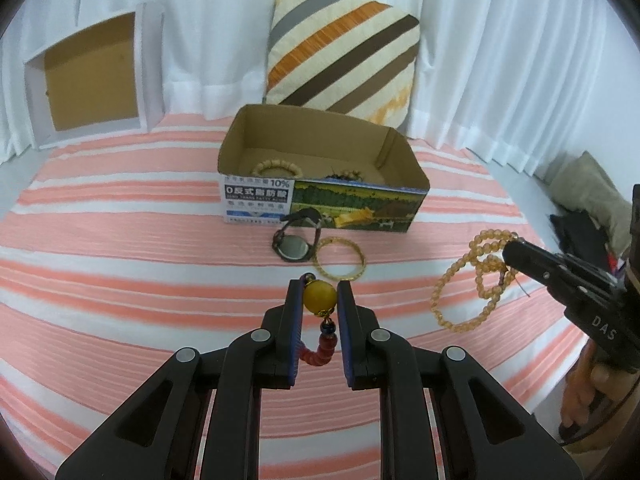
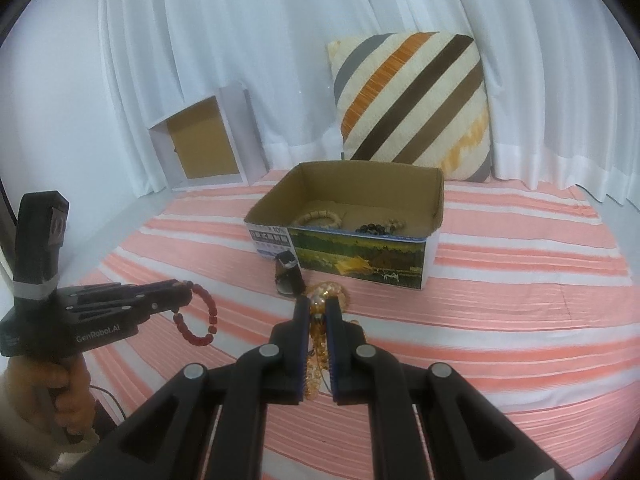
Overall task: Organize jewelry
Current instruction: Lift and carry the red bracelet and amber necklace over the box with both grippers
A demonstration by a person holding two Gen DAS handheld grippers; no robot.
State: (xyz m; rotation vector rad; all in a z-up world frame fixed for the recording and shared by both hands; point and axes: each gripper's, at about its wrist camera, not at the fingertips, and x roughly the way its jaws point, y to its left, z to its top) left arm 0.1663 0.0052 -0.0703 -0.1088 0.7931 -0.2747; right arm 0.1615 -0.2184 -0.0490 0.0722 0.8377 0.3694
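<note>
Left gripper (image 1: 319,295) pinches a red-beaded bracelet (image 2: 200,320) by its round amber bead; right gripper (image 2: 318,309) clamps glossy amber bead strands (image 1: 472,280) above a striped bed (image 1: 120,280).

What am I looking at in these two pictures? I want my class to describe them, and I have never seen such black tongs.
There is no robot: a person holds a hand-held gripper in each hand, each with a camera looking along its fingers. One picture is from the left gripper, the other from the right gripper. The left one is shut on a red bracelet by its yellow bead. The right one is shut on amber beads, which hang from it. On the striped cloth stands an open box with bracelets already inside; before it lie a watch and a gold bangle. A cushion leans on the curtain behind.
</note>
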